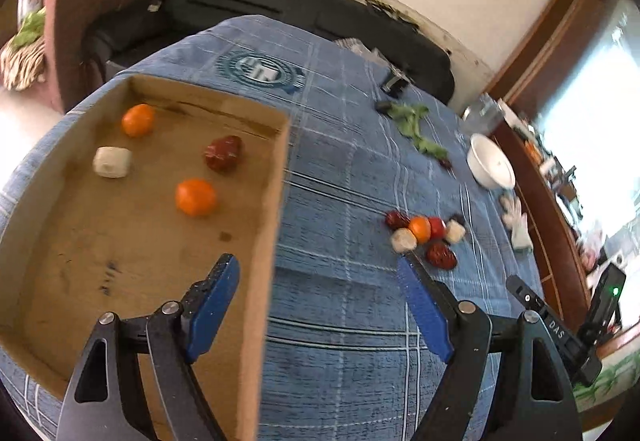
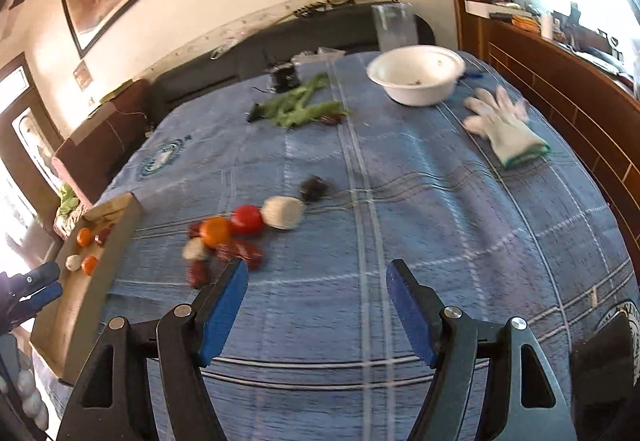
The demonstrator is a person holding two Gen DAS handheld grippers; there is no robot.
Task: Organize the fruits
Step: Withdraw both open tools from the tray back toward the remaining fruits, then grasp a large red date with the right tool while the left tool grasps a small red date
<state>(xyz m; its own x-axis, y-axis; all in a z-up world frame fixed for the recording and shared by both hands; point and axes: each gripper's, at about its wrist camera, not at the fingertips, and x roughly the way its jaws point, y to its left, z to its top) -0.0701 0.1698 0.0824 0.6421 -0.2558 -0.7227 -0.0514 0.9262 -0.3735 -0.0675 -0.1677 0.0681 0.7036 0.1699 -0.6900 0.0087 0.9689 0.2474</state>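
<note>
A shallow cardboard box (image 1: 276, 201) lies on the blue cloth and holds two oranges (image 1: 195, 196), a dark red fruit (image 1: 224, 153) and a white fruit (image 1: 112, 161). A cluster of loose fruits (image 1: 424, 235) lies on the cloth to its right: an orange (image 2: 216, 231), a red tomato (image 2: 247, 219), white fruits (image 2: 283, 213) and dark red ones (image 2: 244, 253). My left gripper (image 1: 318, 267) is open and empty above the box's right wall. My right gripper (image 2: 316, 275) is open and empty just short of the cluster. The box also shows at the left of the right wrist view (image 2: 116, 241).
A white bowl (image 2: 416, 75), a white glove (image 2: 504, 127) and green leafy stems (image 2: 300, 107) lie farther back on the blue cloth (image 2: 440, 221). A wooden headboard (image 2: 560, 89) runs along the right. A dark sofa (image 1: 280, 9) stands behind.
</note>
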